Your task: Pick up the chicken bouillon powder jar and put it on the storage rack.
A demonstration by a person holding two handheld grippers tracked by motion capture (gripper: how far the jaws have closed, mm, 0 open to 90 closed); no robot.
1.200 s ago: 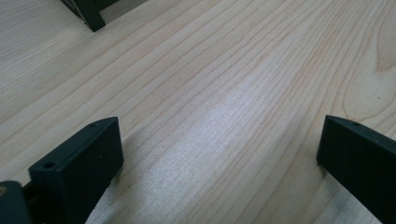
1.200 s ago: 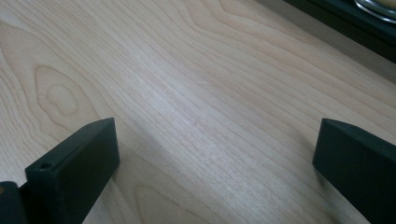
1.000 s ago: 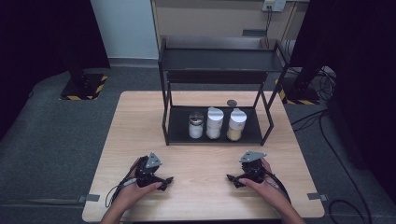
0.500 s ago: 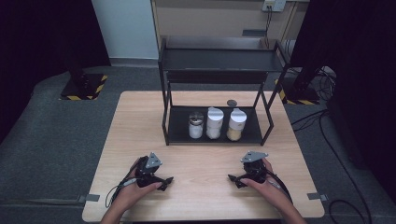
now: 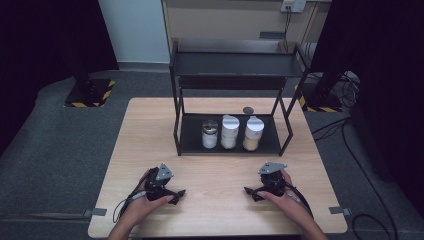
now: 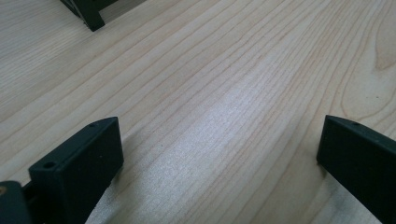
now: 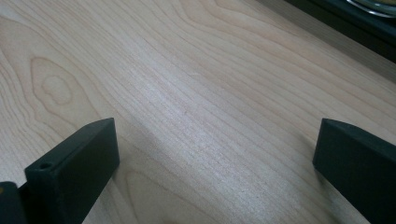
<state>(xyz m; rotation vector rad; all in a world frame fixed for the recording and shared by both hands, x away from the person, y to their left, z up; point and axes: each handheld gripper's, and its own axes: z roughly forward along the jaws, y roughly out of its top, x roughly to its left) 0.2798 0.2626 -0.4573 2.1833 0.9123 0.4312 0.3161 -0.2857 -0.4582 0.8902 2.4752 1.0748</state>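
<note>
High view: left gripper (image 5: 176,194) and right gripper (image 5: 251,192) both rest low on the wooden table (image 5: 150,130) near its front edge, each held in a hand, tips turned inward toward each other, well apart. Beyond them stands a black two-tier rack (image 5: 230,65); on its bottom shelf, three jars in a row: a clear jar with a metal lid (image 5: 209,134) at left, a white-lidded jar of white contents (image 5: 229,132) in the middle, a white-lidded jar of tan contents (image 5: 252,133) at right, standing close side by side. A small dark disc (image 5: 248,109) lies on the table behind the rack. Left gripper view: jaws spread wide, bare wood between them, a rack foot (image 6: 88,14) at upper left. Right gripper view: jaws likewise wide, nothing held; the rack's base edge (image 7: 345,23) crosses the upper right. Jars lie forward of both grippers, nearer the right one, untouched.
</note>
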